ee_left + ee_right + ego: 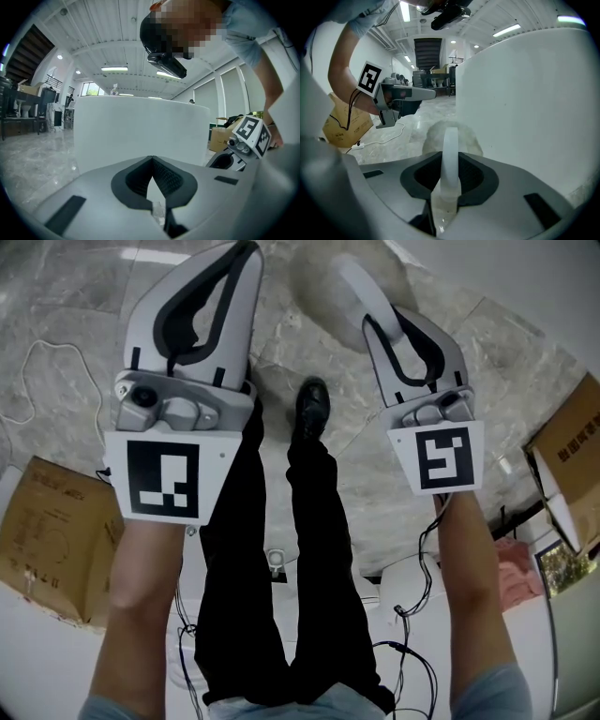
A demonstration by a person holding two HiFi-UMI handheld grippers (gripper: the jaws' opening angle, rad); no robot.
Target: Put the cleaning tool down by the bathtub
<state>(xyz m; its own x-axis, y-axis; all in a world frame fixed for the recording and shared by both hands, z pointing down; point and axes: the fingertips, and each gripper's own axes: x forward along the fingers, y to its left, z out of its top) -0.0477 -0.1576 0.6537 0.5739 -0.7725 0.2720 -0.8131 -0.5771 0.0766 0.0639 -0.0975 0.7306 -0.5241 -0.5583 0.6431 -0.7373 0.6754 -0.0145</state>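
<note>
My right gripper [451,161] is clamped on the white curved-handled cleaning tool [450,140], its round pale head just beside the white bathtub [525,103] wall, open grey marble floor [393,136] leftward, while my left gripper [152,159] is pinched together, empty.

I see a brown cardboard box [52,540] at left on the grey marble floor [75,296]. A second cardboard box [572,442] sits at right, near a pink cloth [525,570].

Left claw [152,161] closed; right claw [450,164] clamping cleaning tool [451,138].
</note>
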